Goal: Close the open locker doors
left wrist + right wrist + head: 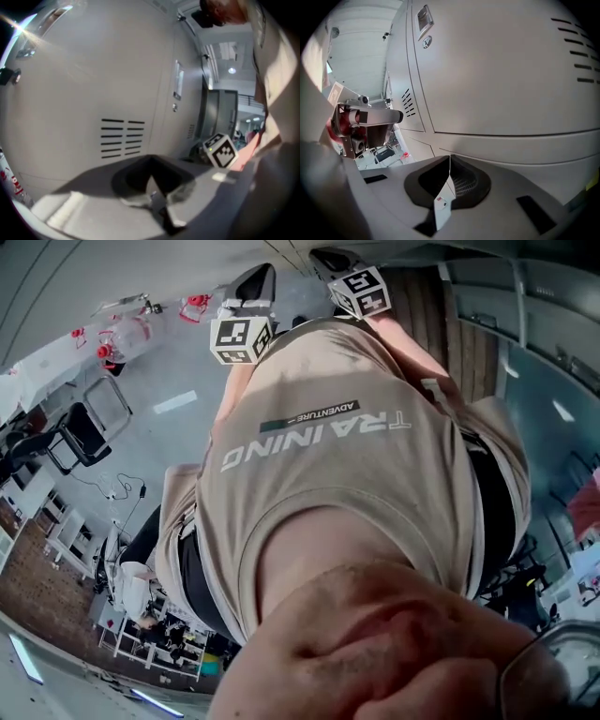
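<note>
Left hand-held gripper (151, 180) and right hand-held gripper (449, 164) both have their jaws pressed together on nothing, close before the pale grey locker doors (501, 70). Every door in view sits flush, so the closing looks done or nearly so, though an open one out of view cannot be ruled out. Behind lie a grey floor (150, 371) and a black chair (84, 432).

Bright, even indoor light, with a star flare (10, 22) in the left gripper view's corner beside the pale locker door (93, 79) — fisheye bending, dark vignetted edges, soft focus
</note>
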Demonstrator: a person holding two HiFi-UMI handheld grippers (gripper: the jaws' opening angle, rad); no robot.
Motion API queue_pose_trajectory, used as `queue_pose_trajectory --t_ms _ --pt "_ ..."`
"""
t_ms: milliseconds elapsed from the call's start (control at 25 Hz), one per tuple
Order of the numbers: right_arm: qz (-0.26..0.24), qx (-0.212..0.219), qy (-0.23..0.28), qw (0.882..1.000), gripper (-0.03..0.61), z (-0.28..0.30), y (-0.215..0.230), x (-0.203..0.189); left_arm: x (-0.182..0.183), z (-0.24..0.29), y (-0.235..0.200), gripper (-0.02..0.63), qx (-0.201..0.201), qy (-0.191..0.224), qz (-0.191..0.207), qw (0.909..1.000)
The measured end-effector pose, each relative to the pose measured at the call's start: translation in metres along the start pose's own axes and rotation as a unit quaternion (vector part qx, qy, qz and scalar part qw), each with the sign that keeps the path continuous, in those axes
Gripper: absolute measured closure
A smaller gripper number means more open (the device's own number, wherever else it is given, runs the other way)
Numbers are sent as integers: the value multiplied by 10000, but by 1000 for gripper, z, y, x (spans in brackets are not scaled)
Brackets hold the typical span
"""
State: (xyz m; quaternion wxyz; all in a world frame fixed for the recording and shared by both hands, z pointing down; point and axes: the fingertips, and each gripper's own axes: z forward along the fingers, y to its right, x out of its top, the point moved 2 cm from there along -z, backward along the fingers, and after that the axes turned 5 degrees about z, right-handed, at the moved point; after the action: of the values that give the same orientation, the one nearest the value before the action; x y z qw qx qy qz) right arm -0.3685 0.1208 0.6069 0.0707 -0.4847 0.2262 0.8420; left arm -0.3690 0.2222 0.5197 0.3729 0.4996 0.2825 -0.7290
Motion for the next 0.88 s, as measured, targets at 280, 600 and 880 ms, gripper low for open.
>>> queue_pose_trajectory --t_ms 280,600,880 --pt "198 327 87 9992 563 -4 10 -10 -20 -4 12 614 434 -241 -299 9983" --pt "147 300 -99 9994 563 -43 14 -45 -37 1 52 614 200 -451 -352 9982" --pt "474 -376 -5 9982 563 -103 21 -82 -34 4 105 614 -494 -299 -98 9983"
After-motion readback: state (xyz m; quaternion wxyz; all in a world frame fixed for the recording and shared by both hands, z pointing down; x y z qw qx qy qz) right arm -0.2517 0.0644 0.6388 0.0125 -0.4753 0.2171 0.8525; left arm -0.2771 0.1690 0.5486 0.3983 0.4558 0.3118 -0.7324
